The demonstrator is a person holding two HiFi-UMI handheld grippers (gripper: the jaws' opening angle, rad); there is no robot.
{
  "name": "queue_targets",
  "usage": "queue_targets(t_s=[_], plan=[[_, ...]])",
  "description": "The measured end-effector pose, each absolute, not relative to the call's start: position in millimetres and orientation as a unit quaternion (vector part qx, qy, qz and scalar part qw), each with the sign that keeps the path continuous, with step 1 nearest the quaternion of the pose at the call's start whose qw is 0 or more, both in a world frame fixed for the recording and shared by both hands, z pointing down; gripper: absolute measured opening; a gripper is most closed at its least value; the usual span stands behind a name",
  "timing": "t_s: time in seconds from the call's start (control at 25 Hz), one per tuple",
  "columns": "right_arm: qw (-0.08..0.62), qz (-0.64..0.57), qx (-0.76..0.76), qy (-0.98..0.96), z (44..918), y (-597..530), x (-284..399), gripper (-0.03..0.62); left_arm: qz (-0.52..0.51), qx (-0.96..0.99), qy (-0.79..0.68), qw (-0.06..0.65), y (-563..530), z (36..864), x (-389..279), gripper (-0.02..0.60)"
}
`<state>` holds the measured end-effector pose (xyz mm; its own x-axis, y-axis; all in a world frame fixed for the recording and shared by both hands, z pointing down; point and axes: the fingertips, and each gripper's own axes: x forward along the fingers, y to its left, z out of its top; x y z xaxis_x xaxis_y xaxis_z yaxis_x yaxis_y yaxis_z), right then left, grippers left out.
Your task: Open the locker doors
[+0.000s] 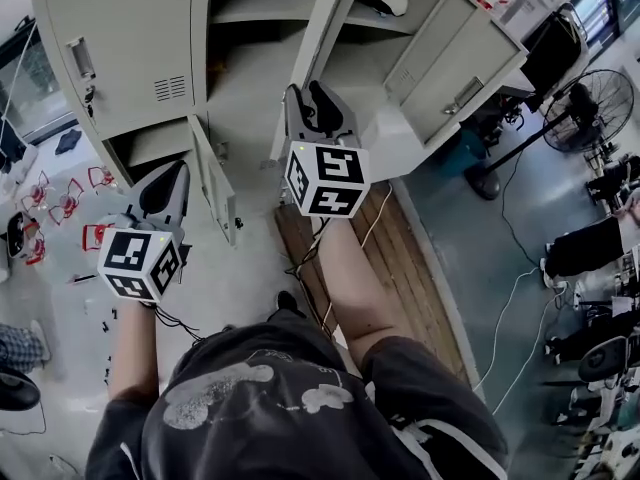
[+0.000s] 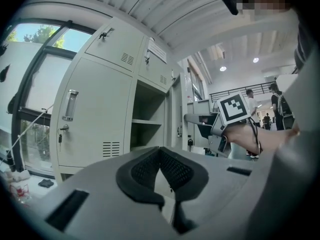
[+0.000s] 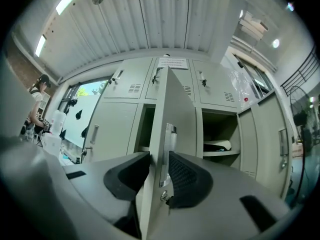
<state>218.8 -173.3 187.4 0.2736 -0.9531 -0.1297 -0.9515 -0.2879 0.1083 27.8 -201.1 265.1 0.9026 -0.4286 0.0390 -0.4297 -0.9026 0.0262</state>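
A bank of grey lockers [image 1: 120, 38] stands in front of me. The middle door [image 3: 175, 99] is swung out edge-on, a thin strip in the head view [image 1: 315, 43]. My right gripper [image 3: 159, 155] [image 1: 308, 93] straddles that door's free edge, one pad behind the panel, the other against the metal handle [image 3: 167, 144]: shut on it. My left gripper [image 2: 160, 151] [image 1: 170, 173] hangs lower left, shut and empty, pointing at the closed left door [image 2: 95, 114]. An open compartment with a shelf [image 2: 147, 121] lies beside that door.
A small lower door [image 1: 215, 183] stands ajar near my left gripper. The right-hand doors [image 1: 460, 58] are swung wide. A wooden board [image 1: 400, 268] with cables lies on the floor, red items [image 1: 60, 203] at left, a fan [image 1: 585, 108] at right.
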Motion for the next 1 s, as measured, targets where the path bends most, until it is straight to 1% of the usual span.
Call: queue_targets(t_s=[0.08,0.2,0.28,0.64,1.0], plan=[[0.005,-0.085,0.802,-0.591,188,-164,224,0.131,0.016,0.977,-0.212,0.017,-196,265,34,0.009],[0.003,-0.084,0.808,-0.583,189,-150,233,0.096,0.015,0.979,-0.201,0.015,-189,265,43,0.009],[-0.002,-0.083,0.812,-0.578,189,-141,241,0.085,0.015,0.981,-0.194,0.014,-184,264,49,0.009],[-0.013,-0.076,0.81,-0.582,189,-115,265,0.08,0.021,0.985,-0.171,0.015,-167,265,75,0.009],[-0.013,-0.094,0.798,-0.595,189,-102,281,0.08,0.019,0.987,-0.161,0.023,-166,267,100,0.009]])
